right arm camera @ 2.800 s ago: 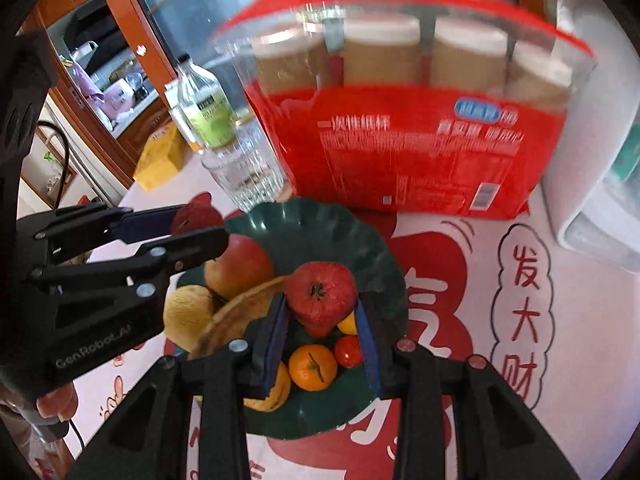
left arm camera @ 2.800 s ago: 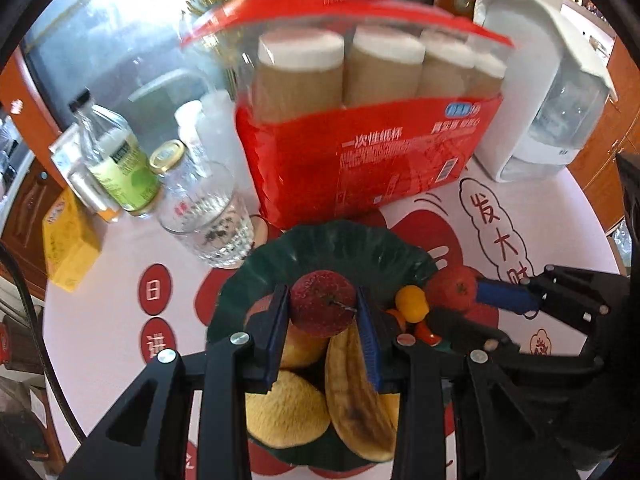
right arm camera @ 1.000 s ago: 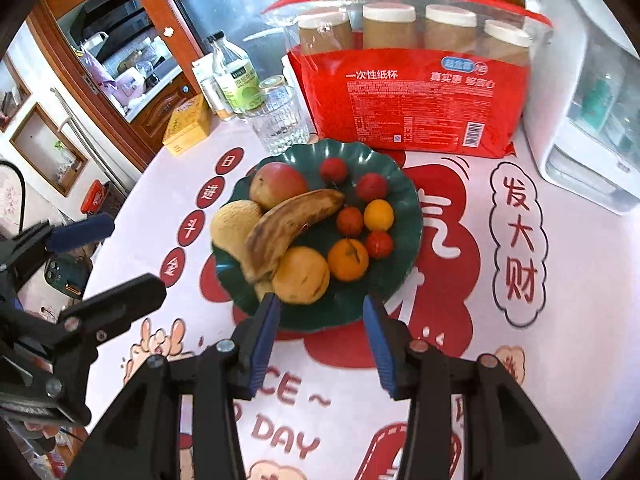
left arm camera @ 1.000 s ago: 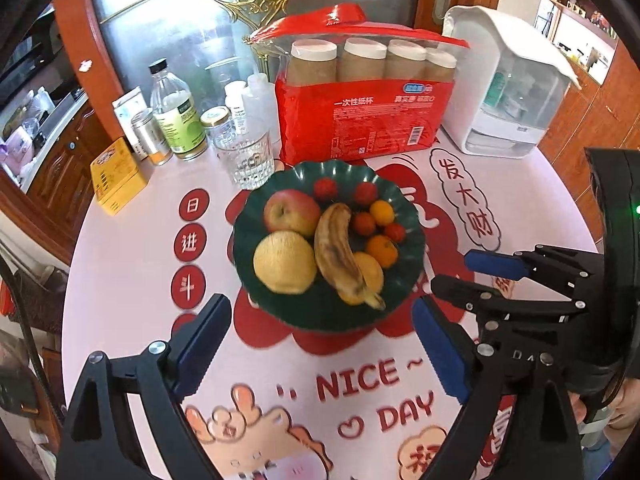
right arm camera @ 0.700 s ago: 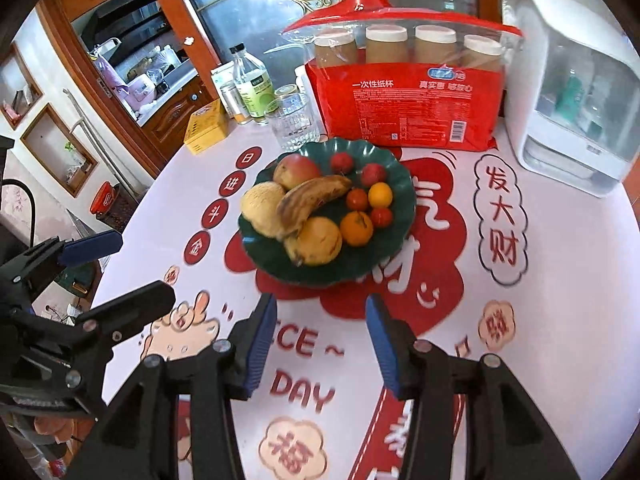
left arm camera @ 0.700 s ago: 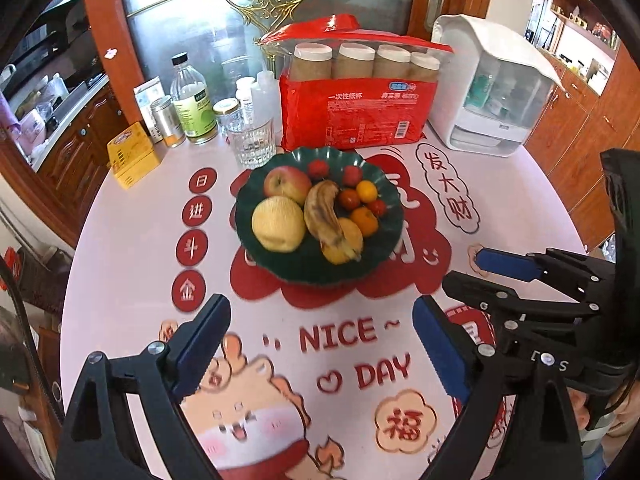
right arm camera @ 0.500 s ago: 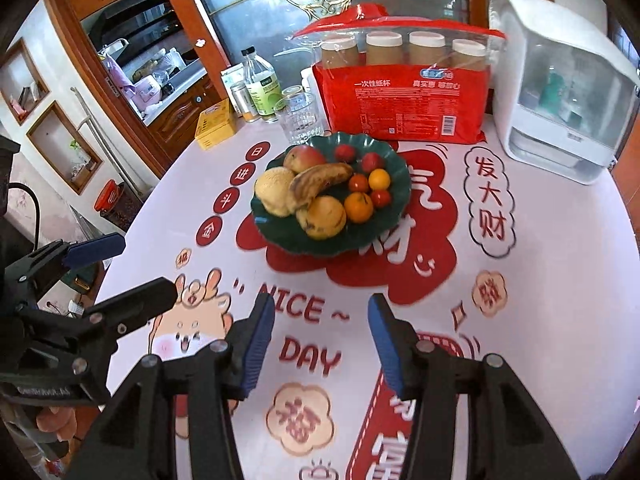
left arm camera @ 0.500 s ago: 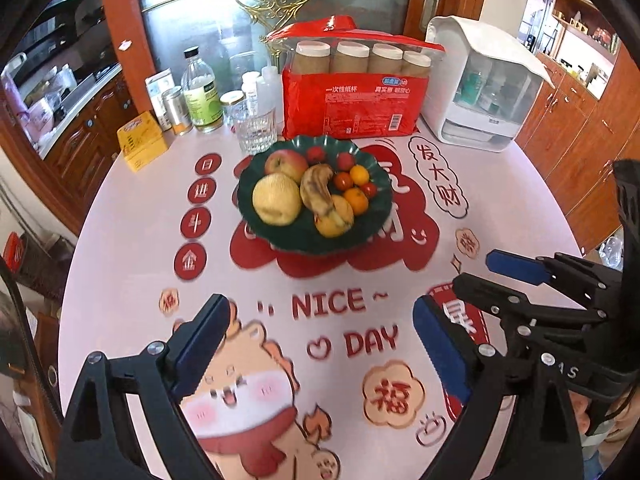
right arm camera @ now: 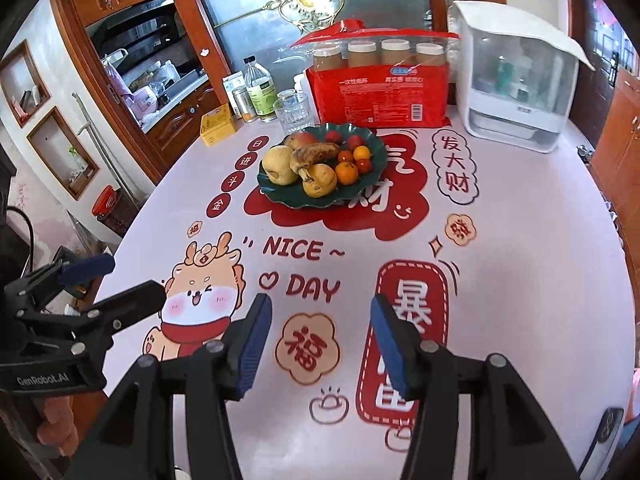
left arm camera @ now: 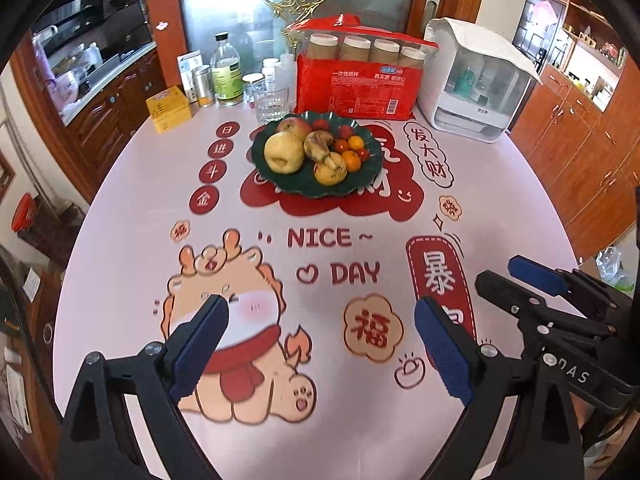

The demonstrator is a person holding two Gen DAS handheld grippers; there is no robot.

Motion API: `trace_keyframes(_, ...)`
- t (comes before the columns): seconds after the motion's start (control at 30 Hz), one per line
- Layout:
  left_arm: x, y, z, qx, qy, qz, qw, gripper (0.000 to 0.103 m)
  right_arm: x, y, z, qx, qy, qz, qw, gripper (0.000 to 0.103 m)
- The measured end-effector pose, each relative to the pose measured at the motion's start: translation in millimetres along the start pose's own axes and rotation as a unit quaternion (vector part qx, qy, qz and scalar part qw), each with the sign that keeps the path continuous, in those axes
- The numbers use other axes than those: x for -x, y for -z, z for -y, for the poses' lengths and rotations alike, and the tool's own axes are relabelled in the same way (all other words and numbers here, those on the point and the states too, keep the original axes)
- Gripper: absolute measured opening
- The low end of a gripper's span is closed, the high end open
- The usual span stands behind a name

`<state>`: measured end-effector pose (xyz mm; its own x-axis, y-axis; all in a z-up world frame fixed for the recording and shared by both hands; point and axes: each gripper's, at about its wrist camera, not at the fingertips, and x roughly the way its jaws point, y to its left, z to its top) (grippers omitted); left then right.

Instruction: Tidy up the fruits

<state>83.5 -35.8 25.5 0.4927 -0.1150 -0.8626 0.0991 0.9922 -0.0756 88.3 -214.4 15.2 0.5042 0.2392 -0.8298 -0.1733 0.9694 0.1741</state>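
With every fruit gathered on the green plate (left arm camera: 316, 190) toward the table's far edge, the left gripper (left arm camera: 320, 344) stood spread and empty, the right gripper (right arm camera: 320, 344) opening on nothing; withdrawal should stay clear of the plate.

— What stands in my way?

— Toward the tabletop's (left arm camera: 120, 216) far edge: the green plate (left arm camera: 296, 184) of fruit, with the drinking glass (left arm camera: 272, 102), red cup pack (left arm camera: 356, 88) and white dispenser (left arm camera: 472, 92) crowded just behind it.

— And the far left corner?

— The yellow box (left arm camera: 168, 109) and bottles (left arm camera: 226, 72) block it.

— Where can my claws pass?

— Across the near half and along both side edges; only printed cloth lies there.
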Motion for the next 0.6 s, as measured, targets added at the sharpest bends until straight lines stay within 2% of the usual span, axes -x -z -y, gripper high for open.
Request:
trace_keyframes(0.23,24.4,25.2,7.6,0.012,-0.003,0.022,0.9997,0.094,26.6,26.6,-7.4,-0.012,0.01,0.012,1.0,0.053)
trace_keyframes(0.43,41.9,37.2,13.0,0.017,-0.035,0.058,0.9976,0.097,42.3,43.8,-13.6,-0.01,0.024,0.024,0.999,0.056)
trace_keyframes(0.6,42.6,45.9,19.2,0.012,-0.053,0.062,0.9966,0.098,46.0,54.1,-14.2,-0.012,0.033,0.024,0.999,0.057)
